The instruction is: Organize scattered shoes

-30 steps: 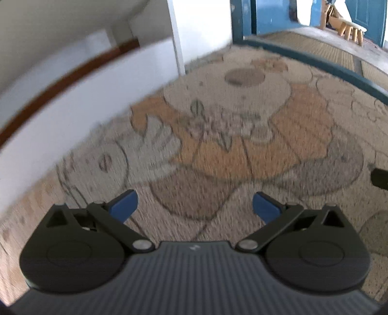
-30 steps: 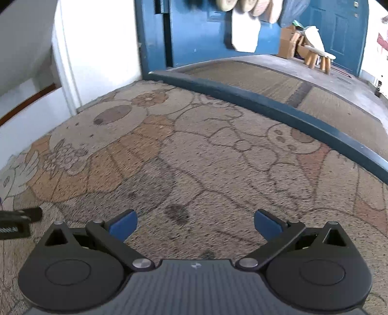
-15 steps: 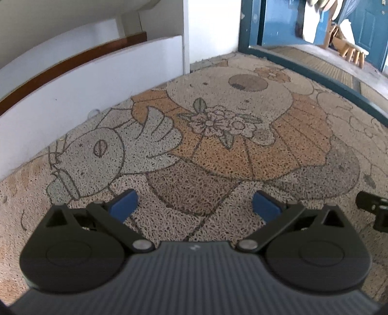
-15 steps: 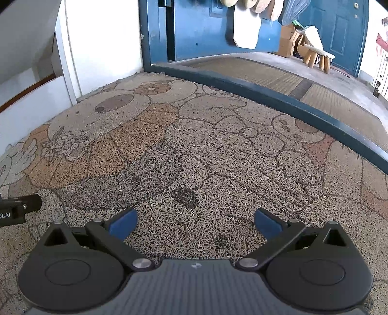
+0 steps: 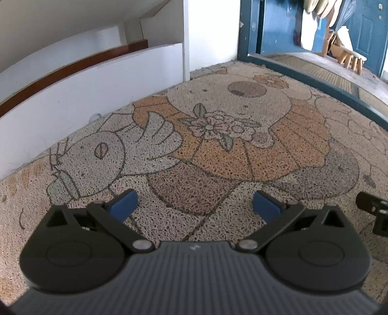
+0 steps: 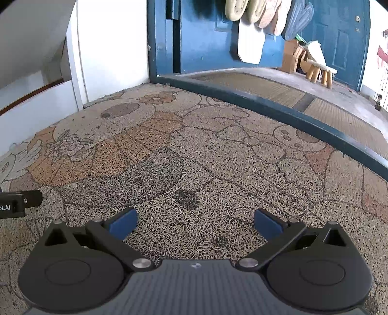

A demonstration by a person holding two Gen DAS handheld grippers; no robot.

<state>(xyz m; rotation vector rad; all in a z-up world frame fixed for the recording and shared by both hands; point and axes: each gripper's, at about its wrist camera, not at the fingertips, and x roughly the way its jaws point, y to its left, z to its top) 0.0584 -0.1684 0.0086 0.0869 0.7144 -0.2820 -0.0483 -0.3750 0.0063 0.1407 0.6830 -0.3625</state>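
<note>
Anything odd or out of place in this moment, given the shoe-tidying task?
No shoes lie on the patterned coir doormat. Both the left gripper and right gripper hang open and empty. Pale soles hang at the blue door.

text: "ot.AI" (partly cut off) | on: left claw (image 6: 14, 204) body

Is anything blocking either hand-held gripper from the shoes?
No shoes show on the mat, so no path can be judged. Bare mat lies ahead of the open left hand-held gripper and right hand-held gripper.
</note>
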